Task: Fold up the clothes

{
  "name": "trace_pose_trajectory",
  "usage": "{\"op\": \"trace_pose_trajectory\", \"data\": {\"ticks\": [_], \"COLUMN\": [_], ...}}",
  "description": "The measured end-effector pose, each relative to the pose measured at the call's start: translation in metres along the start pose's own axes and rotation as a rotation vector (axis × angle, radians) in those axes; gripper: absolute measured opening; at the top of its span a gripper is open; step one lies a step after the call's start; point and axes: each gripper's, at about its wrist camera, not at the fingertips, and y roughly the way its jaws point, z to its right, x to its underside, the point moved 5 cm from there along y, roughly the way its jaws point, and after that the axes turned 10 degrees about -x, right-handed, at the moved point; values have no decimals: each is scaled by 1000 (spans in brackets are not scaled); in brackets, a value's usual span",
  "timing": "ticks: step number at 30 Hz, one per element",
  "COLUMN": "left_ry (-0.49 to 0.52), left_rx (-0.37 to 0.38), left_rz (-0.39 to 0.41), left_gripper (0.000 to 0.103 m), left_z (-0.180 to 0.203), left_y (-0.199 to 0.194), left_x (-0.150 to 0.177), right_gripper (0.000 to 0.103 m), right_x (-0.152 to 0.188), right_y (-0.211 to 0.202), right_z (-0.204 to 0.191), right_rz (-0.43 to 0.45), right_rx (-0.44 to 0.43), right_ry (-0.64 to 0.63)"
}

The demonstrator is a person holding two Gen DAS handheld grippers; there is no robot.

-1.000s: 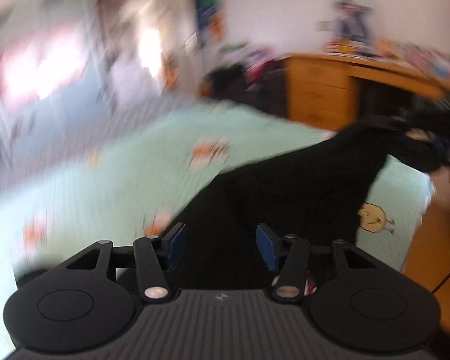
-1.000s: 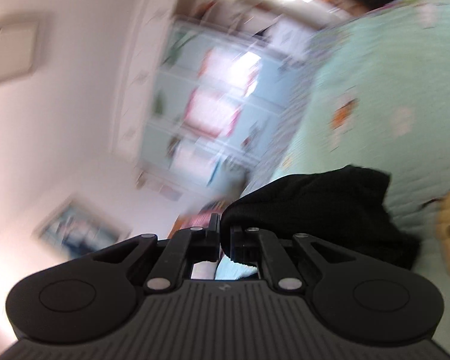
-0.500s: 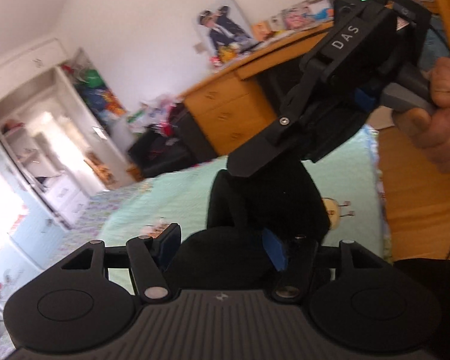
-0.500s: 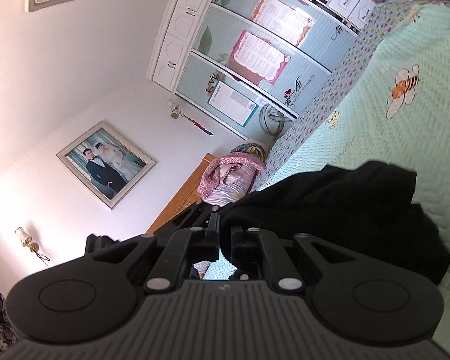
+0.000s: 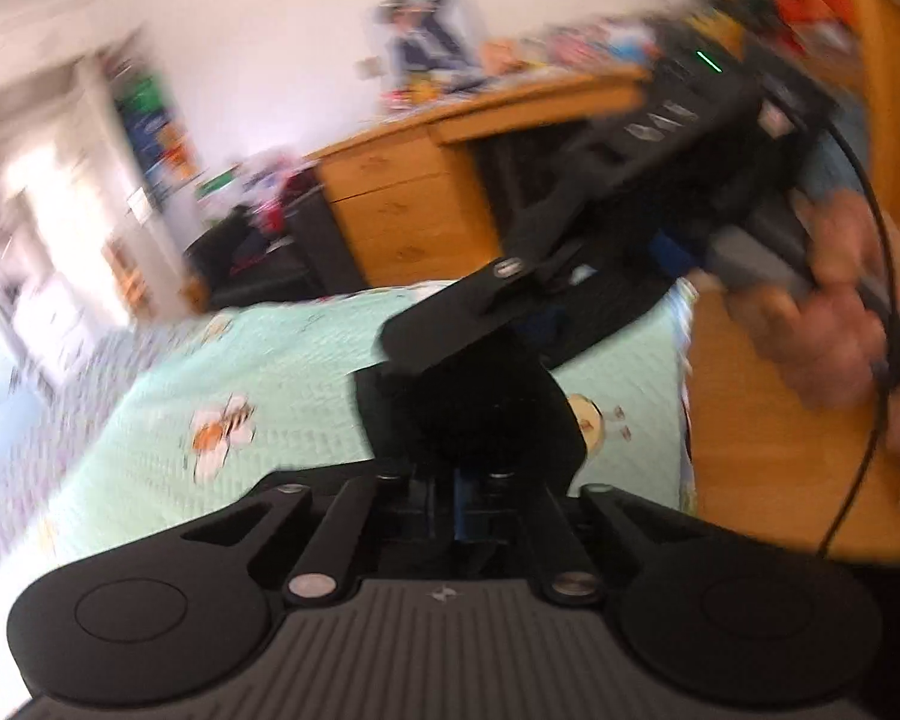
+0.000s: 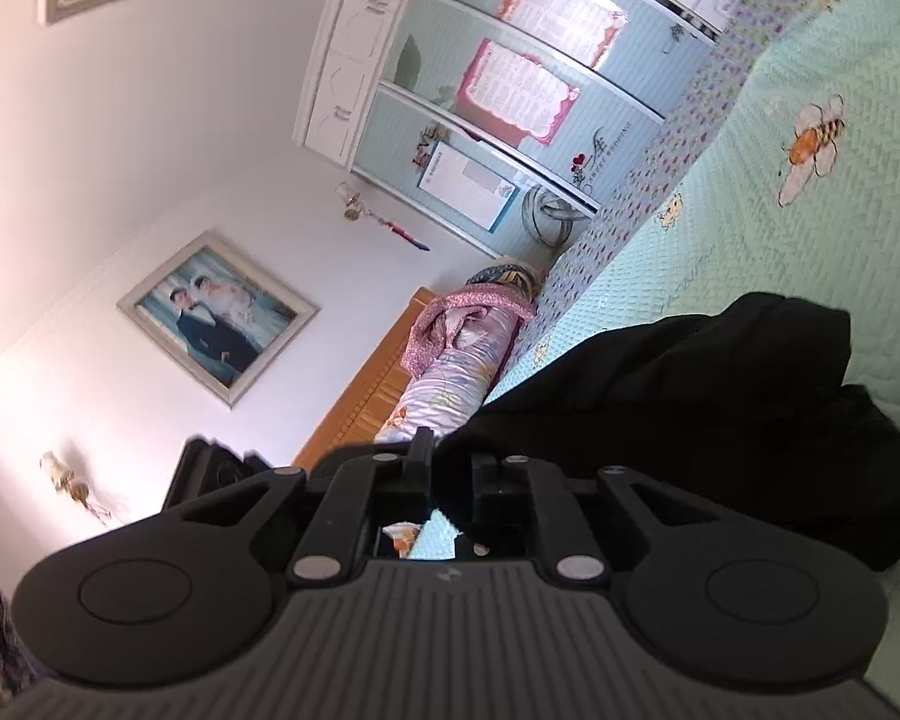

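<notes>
A black garment [image 5: 468,414] is bunched up over a mint-green bedspread [image 5: 270,372] printed with bees. My left gripper [image 5: 459,480] is shut on the lower part of that bunch, its fingers drawn together. Just above, the cloth runs up under the right gripper's black housing [image 5: 618,180], held by a person's hand [image 5: 840,324]. In the right wrist view my right gripper [image 6: 453,462] has its jaws opening, with a fold of the black garment [image 6: 690,408] still lying between them. The rest of the garment trails down onto the bedspread [image 6: 780,228].
A wooden desk with drawers [image 5: 402,204] stands past the foot of the bed, beside bare wooden floor [image 5: 750,480]. A cable [image 5: 864,450] hangs from the right hand. A wardrobe [image 6: 510,90] and a wooden headboard with rolled quilts [image 6: 450,360] lie at the other end.
The left jaws, wide apart around the cloth half a second ago, have closed on it. The right jaws have parted a little. Both hands have shifted slightly.
</notes>
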Motion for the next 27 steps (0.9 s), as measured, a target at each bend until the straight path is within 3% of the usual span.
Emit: {"op": "trace_pose_trajectory", "data": {"ticks": [3, 4, 6, 8, 11, 13, 15, 17, 23, 27], "left_ry": [-236, -301, -387, -390, -393, -422, -426, -444, -494, -541], "left_rx": [-71, -101, -157, -212, -273, -281, -309, -290, -244, -274], "left_rz": [-1, -3, -3, 11, 57, 83, 55, -1, -106, -172], "left_gripper": [2, 0, 0, 0, 0, 0, 0, 0, 3, 45], "left_z": [-39, -56, -89, -110, -131, -144, -146, -148, -118, -111], "left_y": [1, 0, -5, -15, -40, -52, -58, -50, -38, -9], "left_x": [3, 4, 5, 1, -6, -7, 3, 15, 55, 64], "right_gripper": [57, 63, 64, 67, 68, 69, 69, 68, 69, 71], "right_x": [-5, -7, -11, -13, -12, -8, -3, -1, -2, -3], "right_y": [0, -1, -6, -12, -21, -27, -30, -28, -19, -14], "right_z": [4, 3, 5, 10, 27, 42, 57, 69, 91, 113], "right_rz": [66, 90, 144, 178, 195, 193, 189, 170, 87, 58], "right_rx": [7, 7, 14, 77, 331, 436, 482, 526, 768, 813], "right_ry": [43, 47, 55, 27, -72, -85, -77, -87, -243, -188]}}
